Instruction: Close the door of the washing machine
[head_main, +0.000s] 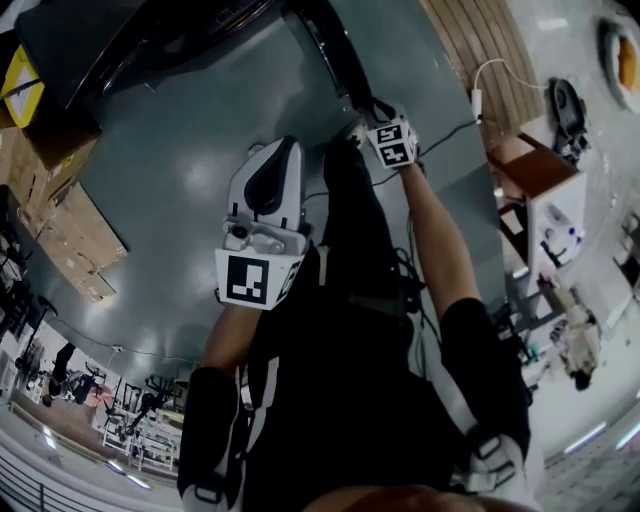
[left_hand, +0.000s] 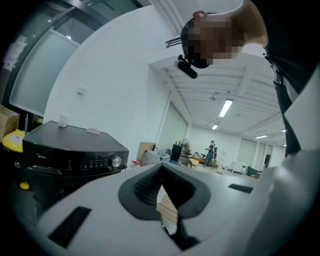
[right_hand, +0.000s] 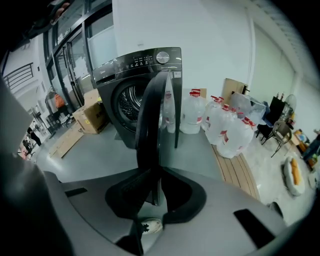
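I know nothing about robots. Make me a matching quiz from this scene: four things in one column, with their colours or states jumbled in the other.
1 washing machine door
2 left tool
3 water jugs
4 cardboard box

A shut, empty
B translucent, red labels
C brown
D open, gripped by right tool

Pairs: 1-D, 2-A, 3-B, 4-C

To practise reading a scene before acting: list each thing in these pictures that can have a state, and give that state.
door: open, swung out from the washing machine, seen edge-on.
right gripper: shut on the door's edge.
left gripper: shut, nothing between its jaws.
water jugs: upright on the floor.
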